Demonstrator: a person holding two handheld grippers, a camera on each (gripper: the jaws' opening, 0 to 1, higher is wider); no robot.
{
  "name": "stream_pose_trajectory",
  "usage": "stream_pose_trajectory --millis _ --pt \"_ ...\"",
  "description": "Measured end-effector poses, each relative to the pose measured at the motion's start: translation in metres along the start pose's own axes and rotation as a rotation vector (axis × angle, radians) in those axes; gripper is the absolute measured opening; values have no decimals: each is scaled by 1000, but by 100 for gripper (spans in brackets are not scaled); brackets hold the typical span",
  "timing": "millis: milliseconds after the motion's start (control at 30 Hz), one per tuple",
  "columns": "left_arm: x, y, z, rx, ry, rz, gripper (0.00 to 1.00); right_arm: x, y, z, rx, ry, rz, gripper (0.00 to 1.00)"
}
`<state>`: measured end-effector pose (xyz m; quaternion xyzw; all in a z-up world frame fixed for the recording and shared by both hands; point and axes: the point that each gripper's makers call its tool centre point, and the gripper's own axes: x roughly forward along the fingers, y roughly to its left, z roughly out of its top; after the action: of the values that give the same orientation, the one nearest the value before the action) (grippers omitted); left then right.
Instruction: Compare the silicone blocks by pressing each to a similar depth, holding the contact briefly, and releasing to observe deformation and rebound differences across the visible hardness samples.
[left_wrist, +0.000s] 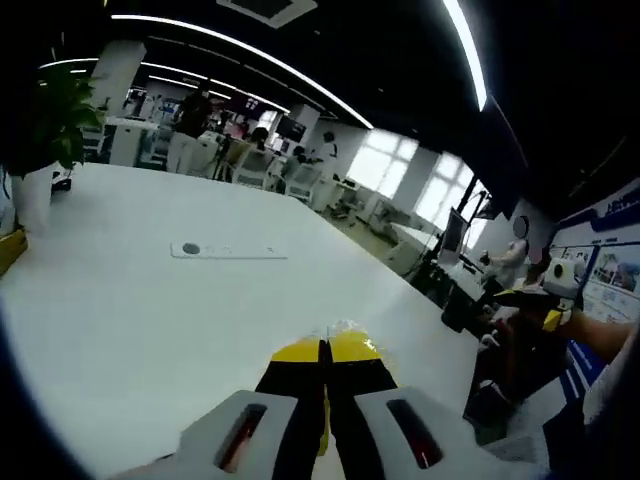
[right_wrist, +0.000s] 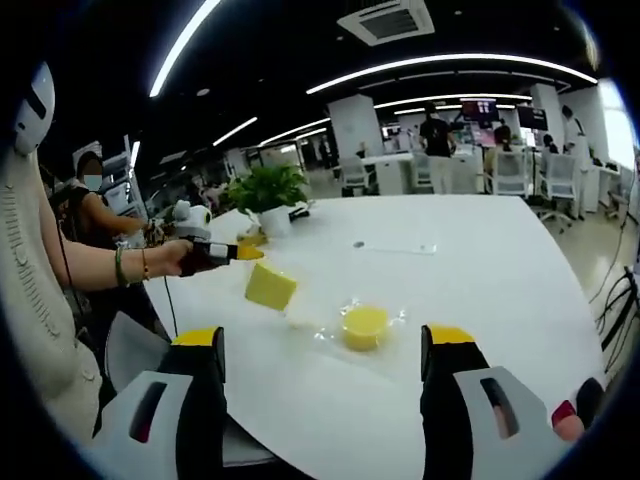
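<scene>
The yellow square block sits left of centre in the right gripper view, tilted and apparently lifted off the white worktop, with the left tongs reaching in from the left and touching or pinching its upper corner. In the left gripper view those tongs are closed at the bottom centre, a sliver of clear wrap and yellow showing just past the tips, so you seem to be holding the block by an edge. That thin hold is your main risk: the soft block could twist or slip out and drop.

The round yellow block lies in crinkled clear wrap just right of the square one, low in the middle of the frame. Your right tongs stand wide apart, empty, either side of it. Press it through the wrap and it may slide, spoiling a matched depth. A potted plant stands well behind, out of the way.
</scene>
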<state>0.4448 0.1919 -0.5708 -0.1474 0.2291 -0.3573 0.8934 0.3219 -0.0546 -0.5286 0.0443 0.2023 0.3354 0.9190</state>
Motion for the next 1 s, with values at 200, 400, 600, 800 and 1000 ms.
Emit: stream_pose_trajectory --millis 200,400,600,800,1000 --pt "-7 -16 6 54 8 -9 0 1 6 3 -15 -9 37 74" --pt "-14 -33 12 125 23 -27 0 2 10 10 -35 -13 79 75" --pt "-16 -55 18 196 40 -58 0 9 13 20 -69 -18 117 75" --pt "-16 -74 25 254 48 -89 0 19 17 32 -99 -17 161 76" --pt "-15 -91 33 294 54 -125 0 29 23 43 -130 -17 196 76"
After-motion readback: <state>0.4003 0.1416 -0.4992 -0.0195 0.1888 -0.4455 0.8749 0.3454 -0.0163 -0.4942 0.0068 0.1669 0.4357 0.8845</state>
